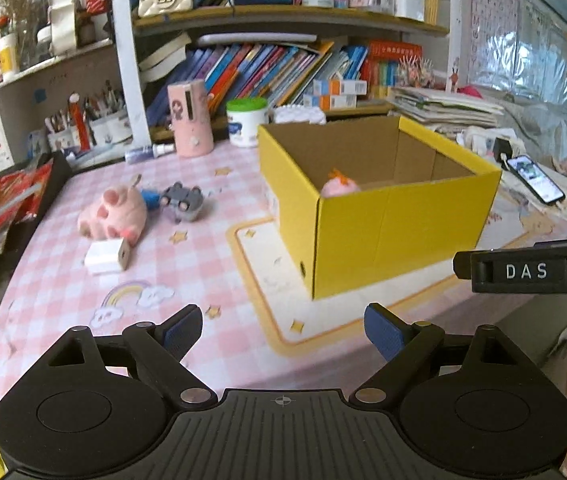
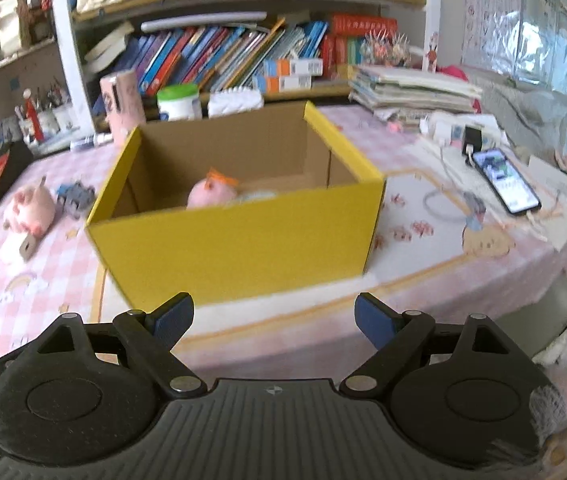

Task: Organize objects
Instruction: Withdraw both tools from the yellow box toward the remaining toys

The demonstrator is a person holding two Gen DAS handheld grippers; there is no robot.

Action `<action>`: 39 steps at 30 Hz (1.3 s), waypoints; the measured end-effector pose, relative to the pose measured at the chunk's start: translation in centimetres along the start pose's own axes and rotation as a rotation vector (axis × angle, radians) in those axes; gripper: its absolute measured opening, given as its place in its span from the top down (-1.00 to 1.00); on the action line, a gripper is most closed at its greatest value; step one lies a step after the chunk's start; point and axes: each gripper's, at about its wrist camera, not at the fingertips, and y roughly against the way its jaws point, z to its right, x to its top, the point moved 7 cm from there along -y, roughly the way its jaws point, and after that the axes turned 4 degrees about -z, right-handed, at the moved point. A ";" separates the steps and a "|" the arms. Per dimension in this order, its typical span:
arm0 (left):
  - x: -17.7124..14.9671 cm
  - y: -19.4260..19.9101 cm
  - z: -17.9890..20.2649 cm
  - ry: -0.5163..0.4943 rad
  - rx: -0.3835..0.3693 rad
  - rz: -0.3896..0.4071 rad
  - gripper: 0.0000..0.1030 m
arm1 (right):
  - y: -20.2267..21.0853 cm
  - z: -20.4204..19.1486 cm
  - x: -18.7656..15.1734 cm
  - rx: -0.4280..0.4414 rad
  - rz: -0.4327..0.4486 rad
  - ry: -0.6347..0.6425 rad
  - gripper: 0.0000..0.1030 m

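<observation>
An open yellow cardboard box (image 1: 383, 232) (image 2: 239, 240) stands on the pink checked table. Inside it lies a pink plush toy (image 1: 339, 186) (image 2: 211, 194). Left of the box, on the cloth, lie a pink plush pig (image 1: 113, 216) (image 2: 31, 208), a small grey toy car (image 1: 183, 200) (image 2: 77, 196) and a white charger block (image 1: 107, 256) (image 2: 27, 246). My left gripper (image 1: 283, 330) is open and empty over the table's near edge. My right gripper (image 2: 273, 320) is open and empty too, in front of the box's near wall. Part of the right gripper's body (image 1: 531, 268) shows at the right of the left wrist view.
A phone (image 2: 503, 184) on a cable lies right of the box, beside a stack of papers (image 2: 415, 88). Behind the box stand a pink cylinder (image 1: 189, 120), a green-lidded tub (image 1: 247, 120) and shelves of books. Red packets (image 1: 3, 204) lie at the far left.
</observation>
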 end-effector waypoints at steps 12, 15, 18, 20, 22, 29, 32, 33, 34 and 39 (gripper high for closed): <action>-3.4 1.6 -2.7 0.022 0.027 -0.055 -0.76 | 0.8 -4.6 -4.1 0.064 -0.079 0.055 -0.69; -4.0 2.0 -3.5 0.031 0.037 -0.064 -0.76 | 0.8 -5.5 -4.6 0.079 -0.091 0.065 -0.69; -4.6 2.4 -4.3 0.043 0.050 -0.070 -0.76 | 0.9 -6.6 -5.0 0.097 -0.102 0.081 -0.69; -4.9 2.8 -5.0 0.054 0.060 -0.071 -0.76 | 0.9 -7.3 -5.2 0.109 -0.105 0.094 -0.69; -5.1 3.1 -5.6 0.063 0.069 -0.071 -0.76 | 1.0 -8.1 -5.3 0.120 -0.107 0.107 -0.69; -6.2 4.2 -7.8 0.107 0.110 -0.071 -0.76 | 1.2 -10.9 -5.7 0.161 -0.111 0.155 -0.69; -6.6 4.7 -8.9 0.128 0.129 -0.070 -0.76 | 1.3 -12.1 -5.8 0.178 -0.110 0.177 -0.69; -6.7 4.9 -9.3 0.136 0.136 -0.069 -0.76 | 1.3 -12.6 -5.8 0.185 -0.110 0.185 -0.69; -6.8 5.0 -9.5 0.142 0.141 -0.069 -0.76 | 1.4 -12.9 -5.9 0.190 -0.109 0.192 -0.69; -7.1 5.7 -11.0 0.164 0.164 -0.061 -0.76 | 1.6 -14.8 -5.9 0.211 -0.102 0.222 -0.69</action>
